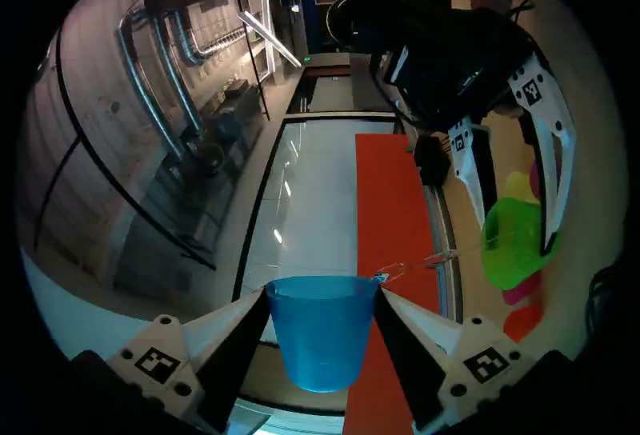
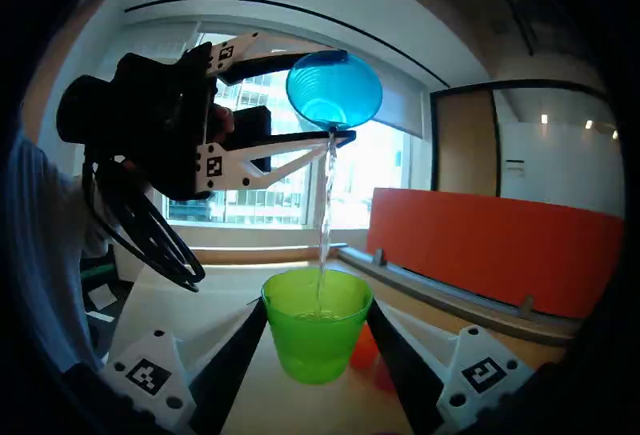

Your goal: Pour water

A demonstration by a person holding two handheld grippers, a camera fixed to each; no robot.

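We see a pale table [image 2: 320, 411] running toward a wide window [image 2: 264, 187] with tall buildings outside. Along the table's right side in the right gripper view stands a long orange partition [image 2: 496, 251] with a grey rail [image 2: 448, 295] at its foot. Behind it are a wooden wall panel [image 2: 464, 147] and small ceiling lights [image 2: 592, 123].

The left gripper [image 1: 322, 295] has its two fingers clamped on the sides of a blue cup [image 1: 322, 331]. In the right gripper view this cup hangs high and is tipped over on its side, mouth toward the camera. A thin stream of water [image 2: 326, 195] falls from its lower rim.

The right gripper [image 2: 318, 307] has both fingers pressed on a green cup [image 2: 318, 335], held upright below the blue one. The stream lands inside it, and some water already lies in the bottom.

Just behind the green cup are more cups: an orange one [image 2: 364, 347] close beside it on the table, and in the left gripper view a yellow one [image 1: 520, 187] and a pink one [image 1: 524, 287] partly hidden by it.

A loop of black cable [image 2: 152, 235] hangs from the left gripper, and a person's pale blue sleeve [image 2: 40, 259] fills the left edge. The left gripper's dark body covers part of the window.
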